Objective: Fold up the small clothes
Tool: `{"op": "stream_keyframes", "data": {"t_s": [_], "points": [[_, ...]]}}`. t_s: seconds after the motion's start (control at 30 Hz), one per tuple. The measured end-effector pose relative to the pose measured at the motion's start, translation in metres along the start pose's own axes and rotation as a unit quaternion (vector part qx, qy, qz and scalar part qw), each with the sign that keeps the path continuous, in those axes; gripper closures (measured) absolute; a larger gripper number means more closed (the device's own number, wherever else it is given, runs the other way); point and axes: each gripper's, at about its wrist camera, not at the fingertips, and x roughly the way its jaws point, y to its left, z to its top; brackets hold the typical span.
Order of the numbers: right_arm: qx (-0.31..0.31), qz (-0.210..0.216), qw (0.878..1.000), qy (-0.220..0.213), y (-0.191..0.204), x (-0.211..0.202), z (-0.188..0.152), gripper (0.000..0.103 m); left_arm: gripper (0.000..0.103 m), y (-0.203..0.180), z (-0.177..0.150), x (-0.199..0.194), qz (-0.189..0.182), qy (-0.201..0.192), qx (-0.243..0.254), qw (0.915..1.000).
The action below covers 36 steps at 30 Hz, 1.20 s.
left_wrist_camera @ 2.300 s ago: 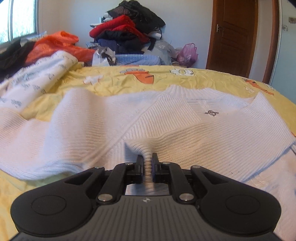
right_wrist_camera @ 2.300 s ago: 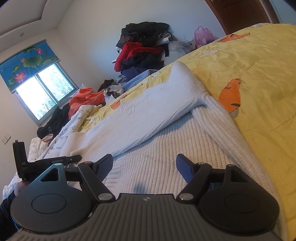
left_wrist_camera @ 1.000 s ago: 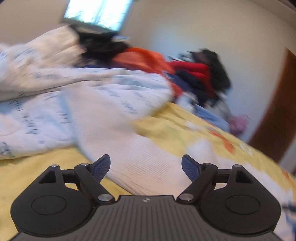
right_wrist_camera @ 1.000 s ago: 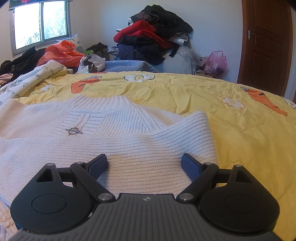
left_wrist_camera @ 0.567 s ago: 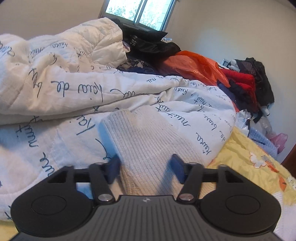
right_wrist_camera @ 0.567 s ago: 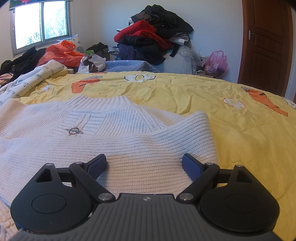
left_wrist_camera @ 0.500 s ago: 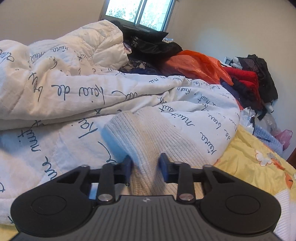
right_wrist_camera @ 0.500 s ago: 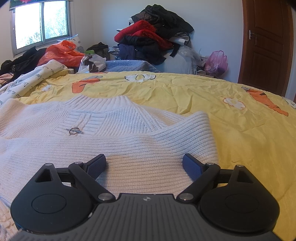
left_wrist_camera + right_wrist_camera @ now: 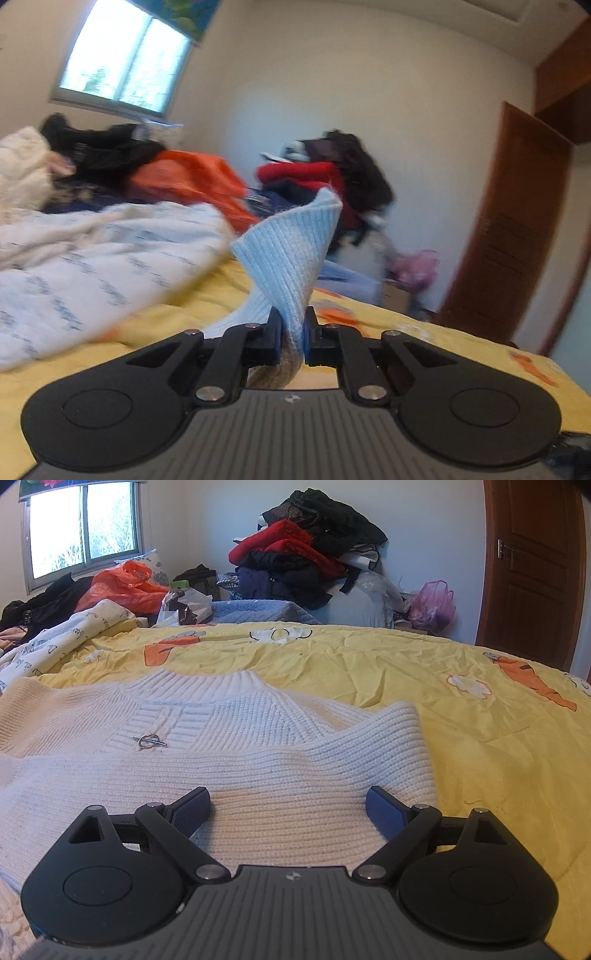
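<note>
Two grippers, two very different states. Your left gripper point(image 9: 290, 336) is now clamped narrow on the sweater's sleeve cuff point(image 9: 291, 251); half a second ago it was only closing around that cuff while it lay flat on the lettered white quilt point(image 9: 92, 251), and now the cuff stands lifted and twisted, rising toward 12 o'clock from the jaws, clear of the quilt, which has slid off to 9 o'clock. The view is motion-blurred, with the orange bag point(image 9: 184, 181) at 10 o'clock and the clothes pile point(image 9: 332, 177) just right of the cuff's tip.

Your right gripper point(image 9: 288, 808) has not changed: its jaws stand wide apart over the white knit sweater point(image 9: 229, 775), which lies spread on the yellow bedsheet point(image 9: 480, 738) exactly as before, a sleeve folded across the body. The small metal ring point(image 9: 149, 741) sits at 10 o'clock from the jaws, and the wooden door point(image 9: 532, 572) stands at 2 o'clock.
</note>
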Motion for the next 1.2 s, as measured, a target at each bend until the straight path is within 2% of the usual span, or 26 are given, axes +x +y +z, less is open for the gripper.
{"op": "stream_keyframes", "data": {"t_s": [0.07,0.17,0.2,0.3,1.2], "points": [[0.004,0.002,1.0,-0.001,-0.001,0.0,0.0,0.012,0.092,-0.055,-0.033,0.007,-0.058,0.036,0.051,0.9964],[0.008,0.005,1.0,-0.002,-0.002,0.0,0.001,0.012,0.092,-0.116,-0.09,0.023,-0.093,0.108,0.13,0.9811],[0.01,0.006,1.0,-0.003,-0.003,0.0,0.0,0.012,0.092,-0.126,-0.103,0.028,-0.099,0.136,0.142,0.9755],[0.012,0.006,1.0,-0.004,-0.003,0.0,0.0,0.012,0.088,-0.137,-0.127,0.039,-0.085,0.184,0.155,0.9669],[0.01,0.005,1.0,-0.004,-0.002,0.0,0.0,0.012,0.087,-0.13,-0.128,0.035,-0.086,0.185,0.149,0.9675]]}}
